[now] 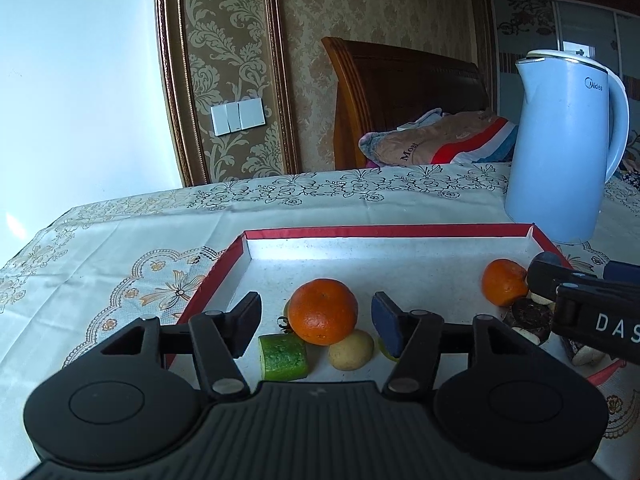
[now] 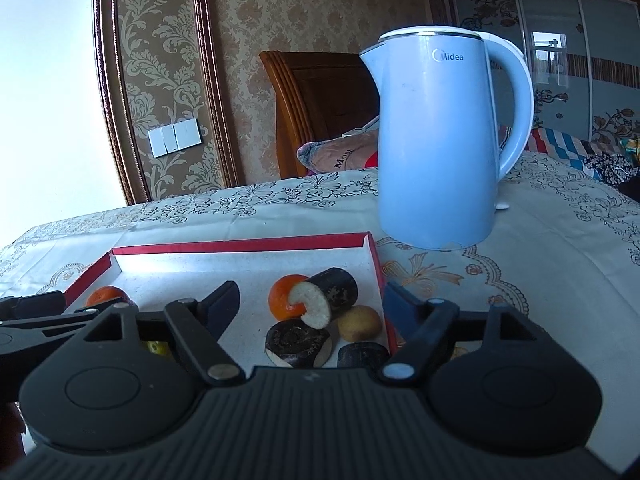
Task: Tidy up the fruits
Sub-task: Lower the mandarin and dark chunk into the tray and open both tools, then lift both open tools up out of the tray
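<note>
A red-rimmed white tray (image 1: 384, 232) lies on the table. In the left wrist view my left gripper (image 1: 316, 324) is open, its fingers on either side of an orange (image 1: 322, 311). A green cucumber piece (image 1: 283, 357) and a small potato (image 1: 351, 349) lie just in front. A second orange (image 1: 504, 282) sits at the tray's right, next to my right gripper (image 1: 568, 292). In the right wrist view my right gripper (image 2: 312, 304) is open over dark cut pieces with white flesh (image 2: 328, 294), an orange (image 2: 284, 298) and a potato (image 2: 359, 323).
A light blue Midea kettle (image 1: 568, 148) (image 2: 436, 140) stands behind the tray's right corner on the embroidered tablecloth (image 1: 120, 240). A bed with a wooden headboard (image 1: 400, 92) and pillows is beyond the table. The table's left edge is near.
</note>
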The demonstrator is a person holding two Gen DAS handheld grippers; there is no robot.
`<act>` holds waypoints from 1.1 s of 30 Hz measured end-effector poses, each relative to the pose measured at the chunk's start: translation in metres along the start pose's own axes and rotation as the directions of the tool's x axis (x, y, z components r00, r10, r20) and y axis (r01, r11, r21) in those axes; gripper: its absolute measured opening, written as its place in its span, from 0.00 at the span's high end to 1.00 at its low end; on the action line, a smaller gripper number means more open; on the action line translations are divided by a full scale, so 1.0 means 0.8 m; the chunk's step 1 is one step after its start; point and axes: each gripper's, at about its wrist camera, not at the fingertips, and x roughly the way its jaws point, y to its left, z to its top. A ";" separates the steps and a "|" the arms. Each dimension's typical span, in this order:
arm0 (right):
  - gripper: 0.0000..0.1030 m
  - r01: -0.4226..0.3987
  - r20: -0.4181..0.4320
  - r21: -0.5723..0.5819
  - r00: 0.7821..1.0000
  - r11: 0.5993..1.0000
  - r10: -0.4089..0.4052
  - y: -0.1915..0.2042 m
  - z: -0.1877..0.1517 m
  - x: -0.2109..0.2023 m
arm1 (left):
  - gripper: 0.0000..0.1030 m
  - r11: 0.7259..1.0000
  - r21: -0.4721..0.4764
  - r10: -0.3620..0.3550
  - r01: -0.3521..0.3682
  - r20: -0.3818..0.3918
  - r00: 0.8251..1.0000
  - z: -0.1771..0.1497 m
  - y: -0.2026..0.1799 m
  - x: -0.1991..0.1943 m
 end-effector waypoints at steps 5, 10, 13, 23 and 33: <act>0.24 -0.017 -0.007 0.025 1.000 1.000 0.017 -0.006 -0.008 -0.015 | 0.41 1.000 -0.014 -0.009 0.010 0.010 1.000 -0.006 0.005 -0.016; 0.21 -0.030 -0.002 0.010 1.000 0.999 0.030 -0.003 -0.018 -0.034 | 0.41 1.000 -0.016 -0.003 0.004 0.024 1.000 -0.017 0.008 -0.034; 0.19 -0.040 -0.003 0.007 0.999 0.999 0.040 -0.001 -0.025 -0.043 | 0.41 1.000 -0.024 -0.006 0.007 0.026 1.000 -0.024 0.013 -0.043; 0.19 -0.062 -0.042 -0.013 0.997 0.998 0.061 0.003 -0.051 -0.065 | 0.40 0.998 -0.062 0.005 -0.004 0.024 1.000 -0.042 0.031 -0.067; 0.17 -0.065 -0.067 -0.030 0.996 0.997 0.063 0.009 -0.055 -0.062 | 0.35 0.999 -0.025 0.023 -0.021 0.063 0.998 -0.050 0.027 -0.082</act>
